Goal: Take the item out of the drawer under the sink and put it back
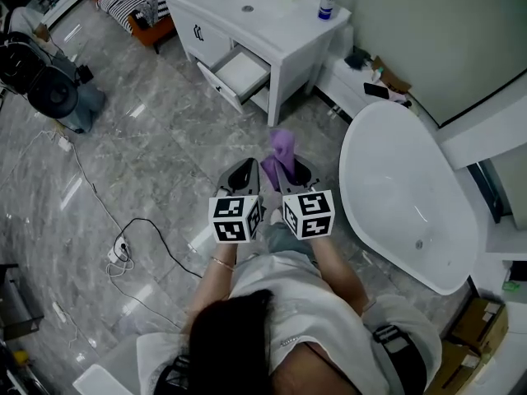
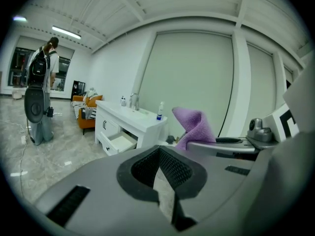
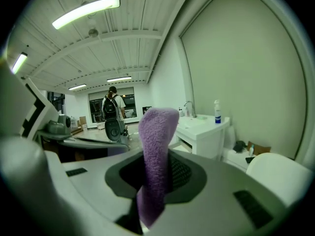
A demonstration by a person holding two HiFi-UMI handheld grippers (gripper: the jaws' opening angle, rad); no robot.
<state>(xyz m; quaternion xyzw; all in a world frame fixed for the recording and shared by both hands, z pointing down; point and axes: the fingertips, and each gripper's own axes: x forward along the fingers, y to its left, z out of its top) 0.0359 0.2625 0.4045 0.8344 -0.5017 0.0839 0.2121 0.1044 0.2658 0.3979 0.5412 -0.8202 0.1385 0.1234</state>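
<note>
At the far left a black cable [image 1: 140, 229] loops over the grey marble floor [image 1: 165, 138], well apart from the person's feet and out of the likely path. Further up stands the white sink cabinet [image 1: 300, 31], and its drawer [image 1: 241, 72] is pulled out and looks bare inside, its front jutting into the room.

The left tongs [image 1: 243, 175] are held out in front of the body. They seem drawn together, with only a pale sliver showing between the pads, and they carry nothing. Just beside them, the right tongs [image 1: 290, 175] are closed on a purple cloth [image 1: 282, 148], which is pinched low down and stands up in a soft fold above the jaws.

I judge the first half done: the cloth is out of the drawer and in the air, well apart from the cabinet. What is left is to carry it back, lay it in the open drawer and let go.

The floor between the person and the drawer is open, so the approach is free. To the right the rim of the white bathtub [image 1: 395, 188] lies near the right arm, so there is little room on that side, and the drawer's projecting front is the edge to watch on arrival.
</note>
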